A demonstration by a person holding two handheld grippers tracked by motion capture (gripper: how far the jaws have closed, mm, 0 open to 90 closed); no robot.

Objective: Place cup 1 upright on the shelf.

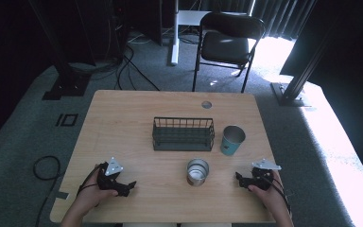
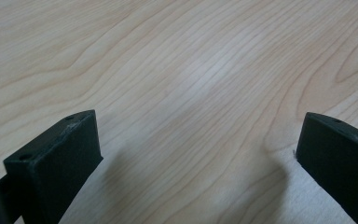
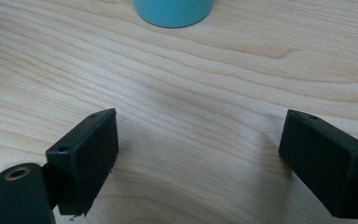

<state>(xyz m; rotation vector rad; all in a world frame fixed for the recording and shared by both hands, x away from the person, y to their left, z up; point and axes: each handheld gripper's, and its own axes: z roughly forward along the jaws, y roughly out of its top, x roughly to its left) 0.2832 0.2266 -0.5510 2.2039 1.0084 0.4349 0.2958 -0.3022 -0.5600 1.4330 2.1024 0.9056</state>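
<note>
The fingers (image 2: pixel 56 158) of the left gripper (image 2: pixel 196 158) stand wide apart over bare wood, with nothing between them; the fingers (image 3: pixel 86 156) of the right gripper (image 3: pixel 198 158) are just as widely spread and equally empty. In the high view the left gripper (image 1: pixel 125 187) rests on the light wooden table (image 1: pixel 123 123) at its near edge, left of the short, round, shiny metal tin (image 1: pixel 197 171), and the right gripper (image 1: pixel 240 178) rests at the near edge to the tin's right. Both are well apart from the tin, each held in one of the person's hands.

The metal tin stands upright between the two grippers, slightly farther in, and its open top shows a bright bottom with nothing visible inside. Beyond the tin and to its right stands a teal cylindrical cup with a metal rim (image 1: pixel 231 140), upright; its inside is too dark to tell the contents. Its base shows straight ahead in the right gripper view (image 3: pixel 173 11). Directly behind the tin sits a dark green rectangular wire basket (image 1: pixel 183 134), empty, just beside the cup.
</note>
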